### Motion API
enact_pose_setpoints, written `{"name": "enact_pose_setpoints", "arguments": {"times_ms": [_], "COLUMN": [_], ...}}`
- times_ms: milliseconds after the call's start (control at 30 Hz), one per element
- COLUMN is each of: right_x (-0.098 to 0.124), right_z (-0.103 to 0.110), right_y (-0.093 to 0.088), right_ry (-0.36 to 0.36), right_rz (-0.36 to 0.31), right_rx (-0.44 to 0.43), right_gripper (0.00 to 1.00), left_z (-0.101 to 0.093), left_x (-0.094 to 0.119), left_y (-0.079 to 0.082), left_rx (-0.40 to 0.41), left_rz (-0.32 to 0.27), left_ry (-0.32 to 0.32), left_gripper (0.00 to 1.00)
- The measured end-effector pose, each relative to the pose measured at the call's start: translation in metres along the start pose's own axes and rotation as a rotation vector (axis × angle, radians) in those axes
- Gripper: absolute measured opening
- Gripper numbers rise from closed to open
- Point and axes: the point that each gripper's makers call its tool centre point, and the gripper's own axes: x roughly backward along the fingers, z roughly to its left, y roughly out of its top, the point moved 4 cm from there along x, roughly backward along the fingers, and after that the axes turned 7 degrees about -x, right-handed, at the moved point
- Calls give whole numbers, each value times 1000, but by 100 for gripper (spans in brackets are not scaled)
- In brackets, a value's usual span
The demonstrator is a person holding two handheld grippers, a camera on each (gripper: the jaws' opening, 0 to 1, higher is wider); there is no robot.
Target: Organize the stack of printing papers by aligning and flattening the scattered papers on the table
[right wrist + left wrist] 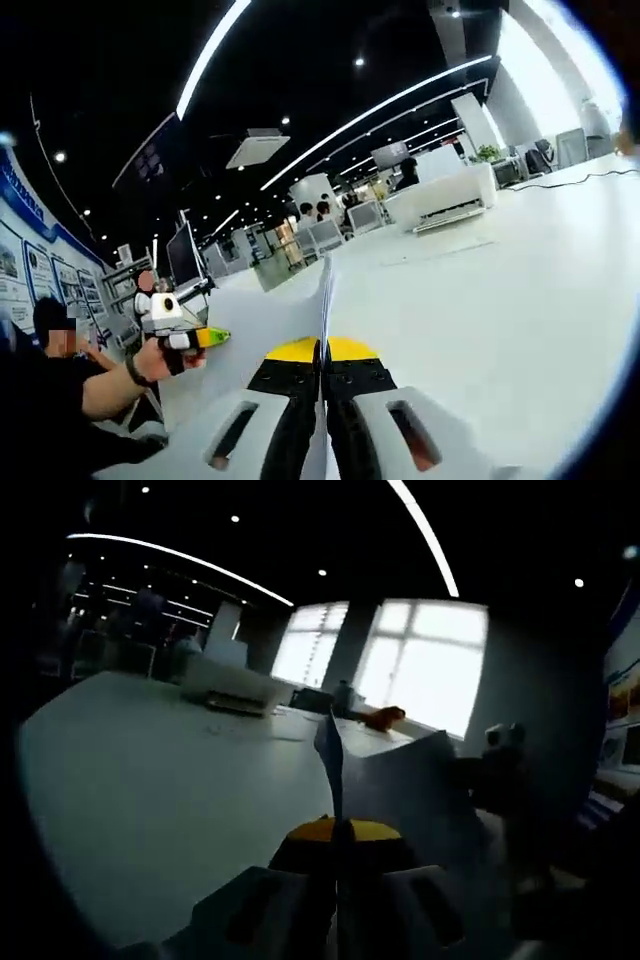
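A stack of white printing papers (410, 780) is held up above the white table (150, 780), between both grippers. In the left gripper view, my left gripper (340, 832) with yellow tips is shut on one edge of the papers, which rise edge-on in front of it. The right gripper (505, 748) appears at the papers' far right side. In the right gripper view, my right gripper (322, 350) is shut on the papers (324, 300), seen as a thin upright edge. The left gripper (205, 338), held in a person's hand, is at the left end of the sheets.
A white printer (240, 692) (445, 200) stands farther back on the table (500, 300), with loose sheets in front of it. An orange object (385, 717) lies near the windows. A seated person (60, 380) is at the left, with desks and monitors behind.
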Motion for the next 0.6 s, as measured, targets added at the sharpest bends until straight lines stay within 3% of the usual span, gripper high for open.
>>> {"name": "enact_pose_setpoints", "arguments": {"times_ms": [67,233,600], "right_x": [-2,-9,-16], "right_z": [-3,-10,-25], "right_y": [-3,-14,-37], "right_ry": [-19,-76,-124], "right_rz": [5,12,29], "right_rx": [21,101,214], "right_gripper": [0,0,0], "left_z": [5,9,11], "left_x": [-3,-9,-15], "left_y": [-7,-17,-31], "left_rx": [-38,-40,-270], "left_rz": [18,33,119], "left_ry": [30,51,120], "left_gripper": [7,7,9]}}
